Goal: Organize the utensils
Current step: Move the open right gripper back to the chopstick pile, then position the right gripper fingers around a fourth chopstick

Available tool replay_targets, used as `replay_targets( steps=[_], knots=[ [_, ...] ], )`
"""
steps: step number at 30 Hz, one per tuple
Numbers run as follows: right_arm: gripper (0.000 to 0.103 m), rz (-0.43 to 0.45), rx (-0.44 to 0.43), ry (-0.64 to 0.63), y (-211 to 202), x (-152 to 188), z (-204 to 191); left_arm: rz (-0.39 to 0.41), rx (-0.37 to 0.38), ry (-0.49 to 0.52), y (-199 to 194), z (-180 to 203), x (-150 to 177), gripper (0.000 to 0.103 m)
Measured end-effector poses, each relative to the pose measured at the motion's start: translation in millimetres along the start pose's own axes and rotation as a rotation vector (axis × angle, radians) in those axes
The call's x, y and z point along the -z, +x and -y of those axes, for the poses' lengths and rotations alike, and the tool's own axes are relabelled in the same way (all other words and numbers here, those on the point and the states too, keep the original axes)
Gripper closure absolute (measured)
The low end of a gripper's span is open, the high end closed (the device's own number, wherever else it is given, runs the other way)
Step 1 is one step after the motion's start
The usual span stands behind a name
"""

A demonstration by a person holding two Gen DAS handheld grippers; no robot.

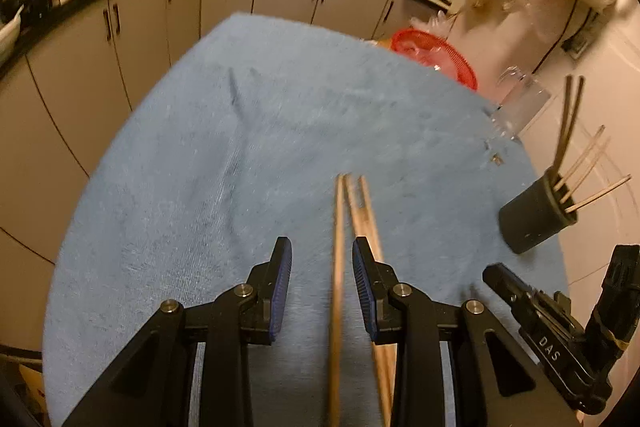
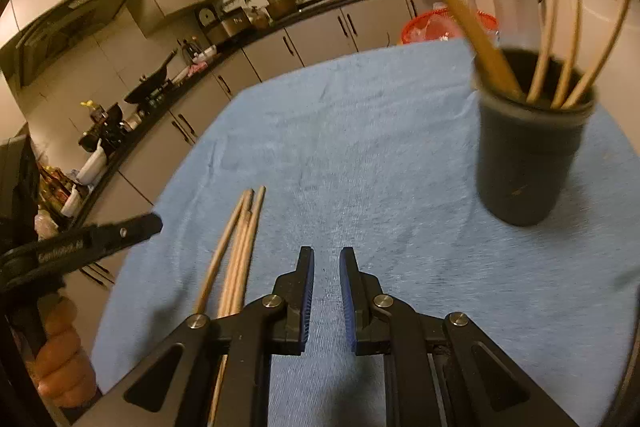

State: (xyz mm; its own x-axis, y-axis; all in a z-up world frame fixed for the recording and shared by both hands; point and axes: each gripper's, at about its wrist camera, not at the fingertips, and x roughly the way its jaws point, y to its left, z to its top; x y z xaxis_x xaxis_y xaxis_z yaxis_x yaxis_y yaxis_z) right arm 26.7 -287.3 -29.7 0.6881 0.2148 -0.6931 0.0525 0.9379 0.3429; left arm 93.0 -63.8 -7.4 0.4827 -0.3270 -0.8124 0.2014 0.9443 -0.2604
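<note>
Left tool: the black two-finger left tool with blue ribbed pads [image 1: 322, 269] hangs low over the surface, fingers spread, with one wooden stick lying in the gap between them; nothing is pinched.
Loose chopsticks: the bundle of pale wooden chopsticks [image 1: 352, 227] lies flat on the light blue terry towel [image 1: 240, 147] that covers the surface, tips pointing away from the camera; it is the same bundle seen just left of the right tool [image 2: 240, 251].
Right tool: the matching black right tool with blue pads [image 2: 326, 267] sits just beside the bundle, fingers apart by a narrow gap and holding nothing.
Step in hand: judged as picking up a stick from the bundle with the left tool.
Doing it well: centre a single stick between the pads, close on its thicker half so it does not pivot, and lift straight up so the neighbouring sticks are not dragged along.
Holder: the dark round utensil cup [image 2: 528, 155] stands upright towards the right of the towel, well apart from the bundle; it holds several thin wooden chopsticks leaning outwards.
Far right: a clear glass jug [image 1: 520, 107] at the towel's edge, contents unclear; a red mesh basket [image 1: 436, 55] beyond it.
</note>
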Motion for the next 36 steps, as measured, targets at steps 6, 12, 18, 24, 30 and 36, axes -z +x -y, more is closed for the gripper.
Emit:
replay_targets(
  steps=[6, 12, 18, 24, 30, 36],
  knots=[
    [0.088, -0.007, -0.02, -0.017, 21, 6, 2, -0.026, 0.008, 0.031, 27, 4, 2, 0.071],
    [0.087, -0.007, -0.072, 0.033, 24, 10, 19, -0.06, 0.003, 0.089, 47, 13, 1, 0.071],
    [0.087, -0.01, -0.099, 0.029, 22, 12, 20, -0.071, -0.075, 0.121, 69, 21, -12, 0.074],
    [0.087, -0.015, -0.114, 0.032, 25, 11, 17, -0.062, -0.156, 0.052, 74, 13, -23, 0.094],
    [0.087, -0.083, -0.094, 0.007, 35, 5, 15, -0.044, -0.098, 0.046, 56, -13, -3, 0.095],
    [0.086, -0.192, -0.118, -0.022, 49, -30, -21, 0.003, -0.029, 0.059, 52, -21, 4, 0.095]
  ],
)
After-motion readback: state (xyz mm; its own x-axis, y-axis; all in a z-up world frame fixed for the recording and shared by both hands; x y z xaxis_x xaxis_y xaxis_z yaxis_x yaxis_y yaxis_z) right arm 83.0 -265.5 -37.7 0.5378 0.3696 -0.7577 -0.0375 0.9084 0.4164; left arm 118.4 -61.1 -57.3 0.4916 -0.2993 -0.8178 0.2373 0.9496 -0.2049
